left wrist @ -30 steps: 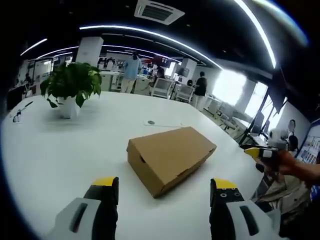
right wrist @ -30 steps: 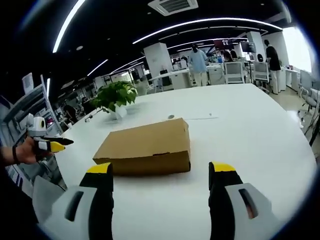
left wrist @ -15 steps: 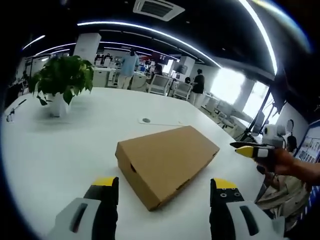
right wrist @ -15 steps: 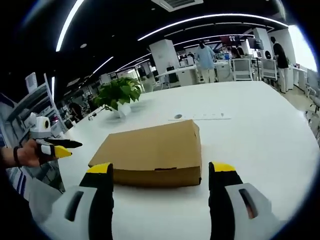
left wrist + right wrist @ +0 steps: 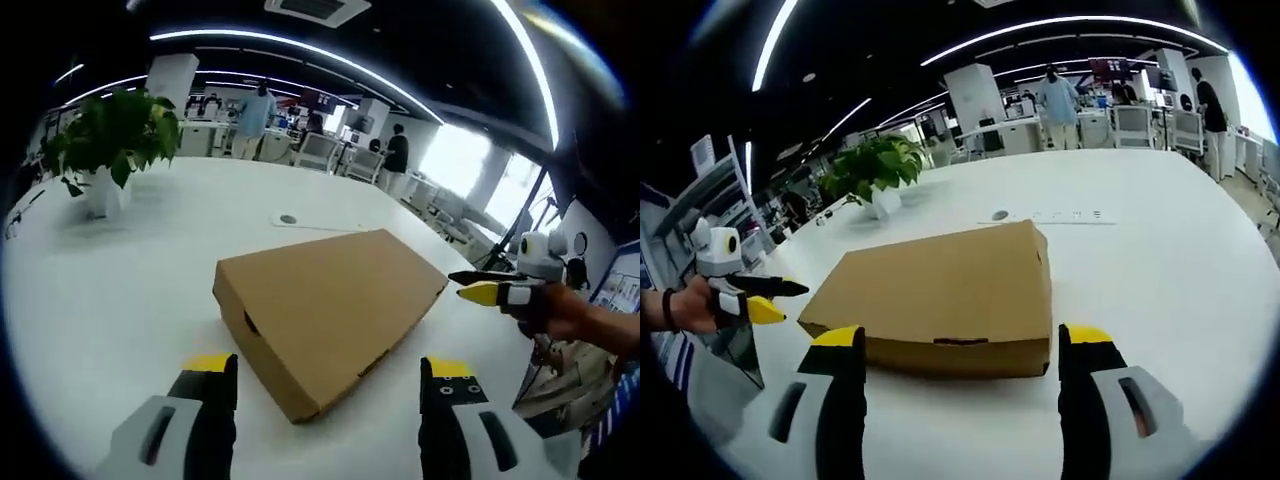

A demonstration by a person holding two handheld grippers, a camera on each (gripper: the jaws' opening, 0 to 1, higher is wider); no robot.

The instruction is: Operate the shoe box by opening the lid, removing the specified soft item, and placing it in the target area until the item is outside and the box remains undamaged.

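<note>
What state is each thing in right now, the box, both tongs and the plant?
Cardboard shoe box: lid shut, lying flat on the white table.
Left tongs: open, holding nothing.
Right tongs: open, holding nothing.
Potted plant: upright on the table, beyond the box.

Closed shoe box (image 5: 945, 295) between parted right gripper (image 5: 960, 345) fingers (image 5: 845, 350).

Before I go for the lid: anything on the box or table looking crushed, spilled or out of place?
Nothing stands out. The shoe box lies flat on the white table with its lid shut and no dents or tears showing. Both tongs, left and right, are open and short of it. The potted plant stands upright.
</note>
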